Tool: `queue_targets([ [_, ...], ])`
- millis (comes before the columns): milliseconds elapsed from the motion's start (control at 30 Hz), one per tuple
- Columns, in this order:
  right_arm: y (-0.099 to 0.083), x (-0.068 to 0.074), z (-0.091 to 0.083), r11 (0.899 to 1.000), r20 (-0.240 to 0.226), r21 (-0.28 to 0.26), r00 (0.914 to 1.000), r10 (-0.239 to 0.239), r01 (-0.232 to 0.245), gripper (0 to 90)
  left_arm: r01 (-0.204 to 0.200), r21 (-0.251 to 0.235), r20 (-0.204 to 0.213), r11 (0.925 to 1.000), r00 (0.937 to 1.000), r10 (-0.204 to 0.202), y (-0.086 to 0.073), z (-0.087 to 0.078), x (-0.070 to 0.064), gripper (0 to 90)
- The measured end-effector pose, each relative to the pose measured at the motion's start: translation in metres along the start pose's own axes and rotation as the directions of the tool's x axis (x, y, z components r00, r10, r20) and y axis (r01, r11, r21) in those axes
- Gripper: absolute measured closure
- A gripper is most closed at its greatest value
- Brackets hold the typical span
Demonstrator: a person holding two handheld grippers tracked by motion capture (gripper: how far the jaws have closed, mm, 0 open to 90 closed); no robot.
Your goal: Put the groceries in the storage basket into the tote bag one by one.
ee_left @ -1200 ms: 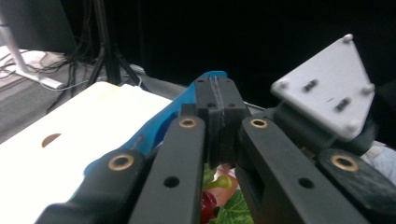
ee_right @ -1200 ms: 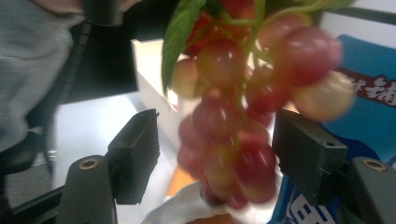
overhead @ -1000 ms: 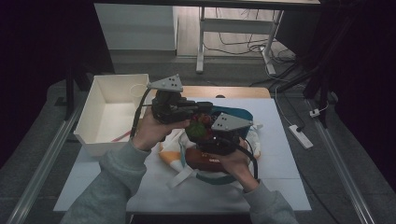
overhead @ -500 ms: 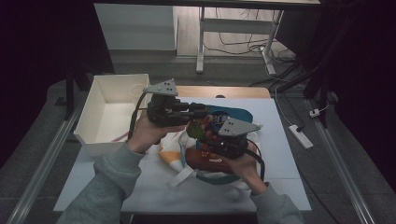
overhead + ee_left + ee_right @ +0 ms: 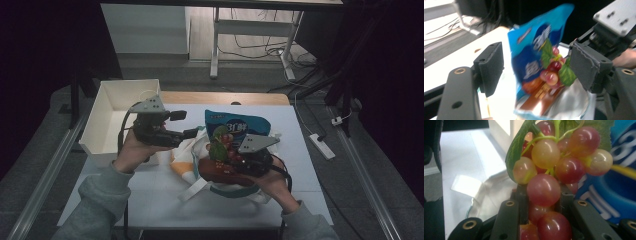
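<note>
On the worktop [image 5: 150,200] lies a cloth bag [image 5: 210,177], and a blue snack packet [image 5: 239,125] stands up out of it. The left claw [image 5: 192,124], jaws apart, points at the packet just beside it. The right claw [image 5: 541,195] is clamped on a grape bunch [image 5: 551,162], held above the bag's mouth against the packet.
</note>
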State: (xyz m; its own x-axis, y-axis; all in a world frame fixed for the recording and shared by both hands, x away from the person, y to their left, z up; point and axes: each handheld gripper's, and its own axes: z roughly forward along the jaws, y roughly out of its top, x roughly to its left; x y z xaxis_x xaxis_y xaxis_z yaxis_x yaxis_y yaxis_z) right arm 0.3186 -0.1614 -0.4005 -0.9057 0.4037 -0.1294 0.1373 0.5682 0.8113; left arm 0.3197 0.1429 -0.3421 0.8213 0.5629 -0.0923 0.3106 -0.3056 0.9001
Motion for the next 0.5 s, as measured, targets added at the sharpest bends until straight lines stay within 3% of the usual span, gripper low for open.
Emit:
queue_targets([
  [133,-0.001,-0.003,0.021,0.998,-0.015,0.065,0.9997,0.019,-0.018,69.3,0.012,0.049,-0.047,0.9987,0.9988,-0.010,-0.016,0.004,0.006,28.9],
  [300,0.000,-0.006,0.037,0.994,-0.055,0.090,0.9959,0.071,-0.066,69.4,0.021,0.133,-0.096,0.9909,0.9954,-0.008,-0.034,0.016,0.012,29.9],
  [400,0.000,-0.005,0.045,0.987,-0.084,0.125,0.9899,0.114,-0.103,69.4,0.027,0.150,-0.101,0.9884,0.9948,-0.012,-0.043,0.019,0.014,30.1],
  [500,0.003,0.001,0.054,0.981,-0.102,0.170,0.9885,0.112,-0.094,69.2,0.031,0.147,-0.120,0.9887,0.9927,-0.013,-0.049,0.014,0.015,30.4],
])
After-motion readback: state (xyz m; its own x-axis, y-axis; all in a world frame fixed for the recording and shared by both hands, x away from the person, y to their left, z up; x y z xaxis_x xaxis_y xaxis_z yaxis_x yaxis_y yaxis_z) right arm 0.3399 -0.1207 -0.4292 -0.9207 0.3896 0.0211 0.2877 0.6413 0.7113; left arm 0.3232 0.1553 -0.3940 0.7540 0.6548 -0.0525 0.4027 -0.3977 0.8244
